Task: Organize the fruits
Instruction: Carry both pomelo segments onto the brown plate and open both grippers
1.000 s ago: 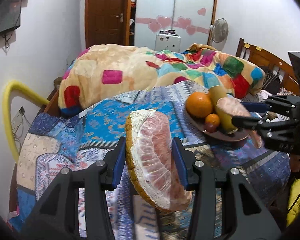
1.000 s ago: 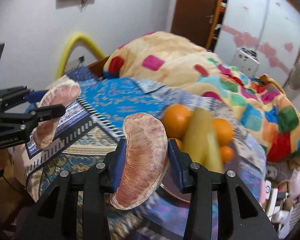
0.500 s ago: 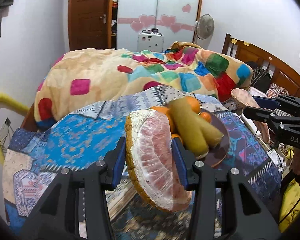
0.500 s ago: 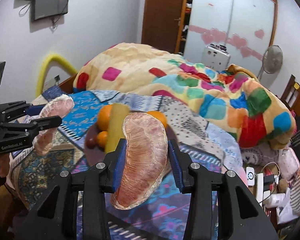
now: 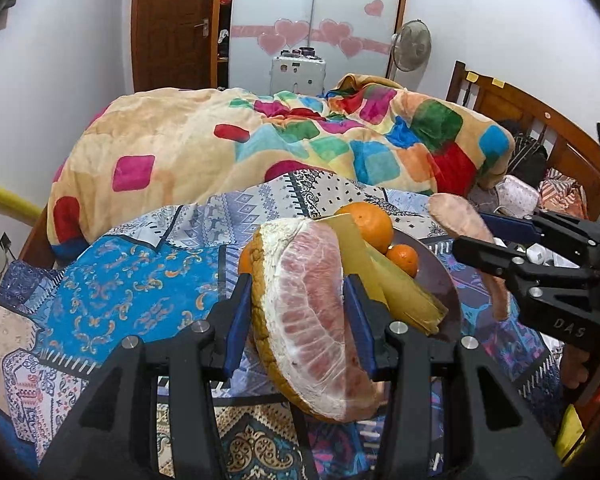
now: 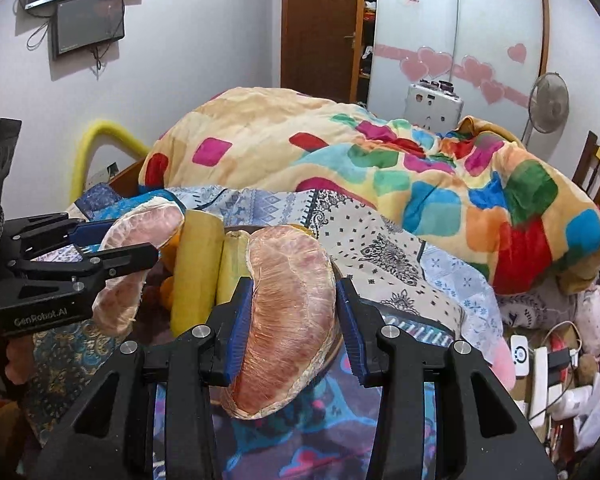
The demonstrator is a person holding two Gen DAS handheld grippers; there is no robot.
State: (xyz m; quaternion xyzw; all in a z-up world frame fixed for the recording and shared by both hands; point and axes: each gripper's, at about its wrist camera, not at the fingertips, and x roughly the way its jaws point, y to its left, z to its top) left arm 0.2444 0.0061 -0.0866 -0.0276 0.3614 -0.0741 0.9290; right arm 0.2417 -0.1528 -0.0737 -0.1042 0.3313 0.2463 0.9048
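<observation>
A: Looking past your left gripper (image 5: 296, 312), you lose most of the brown plate (image 5: 440, 276): the pomelo wedge with its rind (image 5: 312, 320), pinched between the blue pads, covers the plate's near left edge. How many oranges (image 5: 374, 226) sit behind the yellow fruit pieces (image 5: 396, 292) is hard to tell.

B: And your right gripper (image 6: 294, 312)?

A: It pinches a peeled pomelo segment (image 6: 288, 320), which hides the plate's middle in the right wrist view. That gripper's body runs off the right edge of the left wrist view.

B: What carries the plate?

A: A bed with a patterned blue cover (image 5: 140, 288); the plate sits toward its near right edge. A patchwork blanket (image 5: 300, 148) is heaped across the far side, with a wooden headboard (image 5: 540, 120) at the right, a door (image 5: 172, 24) and a fan (image 5: 412, 46) behind.

B: Open room?

A: You have bare cover left of the plate. Both wedges hang over the plate, close beside each other.
</observation>
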